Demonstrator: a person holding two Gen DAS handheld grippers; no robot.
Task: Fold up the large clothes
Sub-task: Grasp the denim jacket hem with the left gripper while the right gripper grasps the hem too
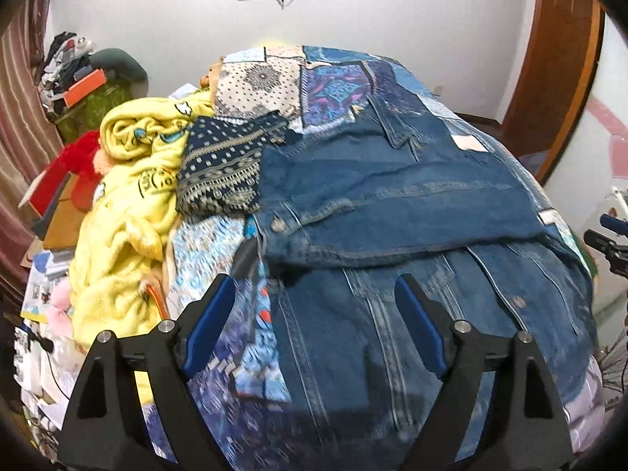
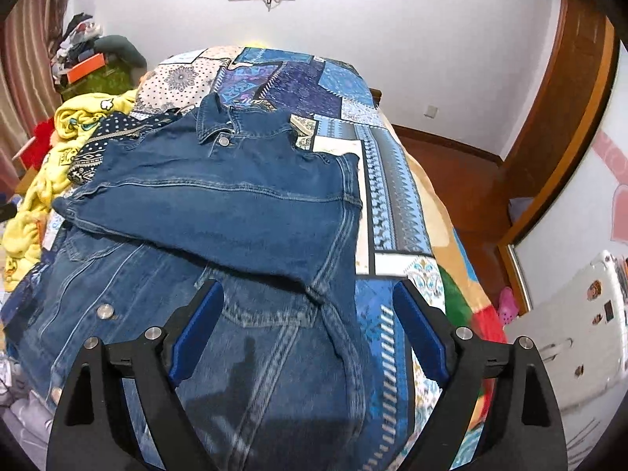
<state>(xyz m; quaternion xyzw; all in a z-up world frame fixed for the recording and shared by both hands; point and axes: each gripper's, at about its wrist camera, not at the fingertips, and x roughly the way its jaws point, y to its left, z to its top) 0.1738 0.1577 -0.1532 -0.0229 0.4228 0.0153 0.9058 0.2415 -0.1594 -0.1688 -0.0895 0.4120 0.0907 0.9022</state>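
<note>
A: Where's the denim jacket [image 2: 219, 204]?

B: Spread on the patchwork bedspread [image 2: 392, 180], collar toward the far wall, both sleeves folded across the chest.

A: And the grippers?

B: The left gripper [image 1: 316, 314] hangs over the jacket's near left edge, jaws wide, nothing between its blue pads. The right gripper [image 2: 310, 322] hangs over the near right part, also released and holding nothing.

A: What's beside it?

B: 1 navy patterned garment [image 1: 223, 168] touching the jacket's left side, then a yellow blanket [image 1: 129, 204] heaped beyond it.
</note>
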